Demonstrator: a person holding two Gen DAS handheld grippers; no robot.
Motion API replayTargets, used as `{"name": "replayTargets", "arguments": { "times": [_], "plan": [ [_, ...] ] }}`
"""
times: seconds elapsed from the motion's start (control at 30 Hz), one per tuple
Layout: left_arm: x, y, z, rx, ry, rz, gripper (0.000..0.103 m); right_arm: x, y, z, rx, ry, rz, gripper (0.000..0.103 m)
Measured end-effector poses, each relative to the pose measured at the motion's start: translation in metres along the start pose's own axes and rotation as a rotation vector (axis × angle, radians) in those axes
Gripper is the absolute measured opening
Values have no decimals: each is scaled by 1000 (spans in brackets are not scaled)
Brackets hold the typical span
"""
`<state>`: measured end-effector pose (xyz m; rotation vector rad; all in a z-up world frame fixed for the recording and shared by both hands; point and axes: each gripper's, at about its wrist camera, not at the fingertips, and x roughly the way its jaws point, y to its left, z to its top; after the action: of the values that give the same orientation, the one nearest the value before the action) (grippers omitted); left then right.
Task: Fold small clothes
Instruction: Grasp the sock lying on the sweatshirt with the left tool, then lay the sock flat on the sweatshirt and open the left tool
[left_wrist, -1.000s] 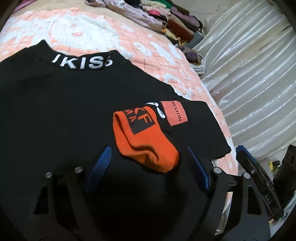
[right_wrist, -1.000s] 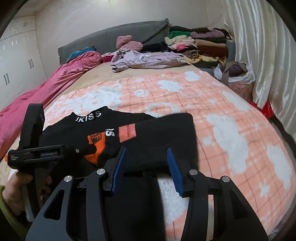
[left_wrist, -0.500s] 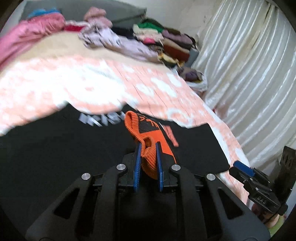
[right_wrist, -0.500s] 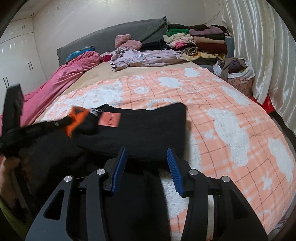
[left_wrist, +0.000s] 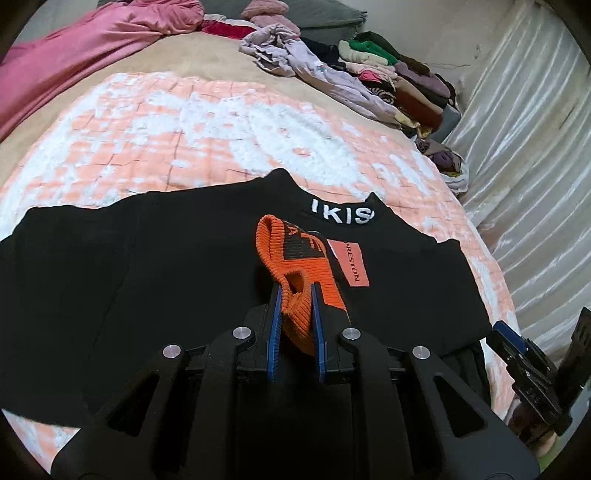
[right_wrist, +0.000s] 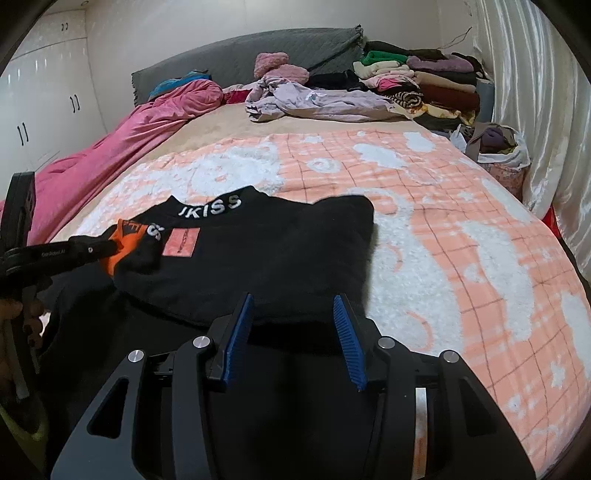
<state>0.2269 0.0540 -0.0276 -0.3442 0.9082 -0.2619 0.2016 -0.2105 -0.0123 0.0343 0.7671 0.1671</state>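
Note:
A black top (left_wrist: 147, 277) with white letters on its collar lies flat on the orange-and-white blanket (left_wrist: 207, 125). One sleeve is folded across its chest and ends in an orange ribbed cuff (left_wrist: 295, 251). My left gripper (left_wrist: 294, 291) is shut on that cuff and holds it a little above the black cloth. From the right wrist view the cuff (right_wrist: 123, 243) shows at the left, pinched in the left gripper (right_wrist: 107, 247). My right gripper (right_wrist: 293, 301) hovers open over the near edge of the folded top (right_wrist: 277, 251), with nothing pinched between its blue pads.
A pink duvet (right_wrist: 122, 140) runs along the bed's left side. Loose lilac clothes (right_wrist: 314, 101) and a stack of folded clothes (right_wrist: 424, 79) sit by the grey headboard. A bag of clothes (right_wrist: 498, 147) and pale curtains (right_wrist: 546, 110) border the right.
The left gripper went from open around the orange cuff to shut on it, then lifted it and drew the sleeve leftward across the top. The right gripper shifted slightly and stayed open.

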Motion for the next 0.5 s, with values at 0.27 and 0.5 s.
{"name": "replayTargets", "arguments": {
  "times": [0.27, 0.5],
  "plan": [
    [-2, 9, -4, -10, 8, 28, 8, 29, 5, 8, -30, 60, -36, 44],
    [10, 27, -6, -40, 77, 65, 16, 51, -13, -7, -5, 130, -104, 44]
  ]
}}
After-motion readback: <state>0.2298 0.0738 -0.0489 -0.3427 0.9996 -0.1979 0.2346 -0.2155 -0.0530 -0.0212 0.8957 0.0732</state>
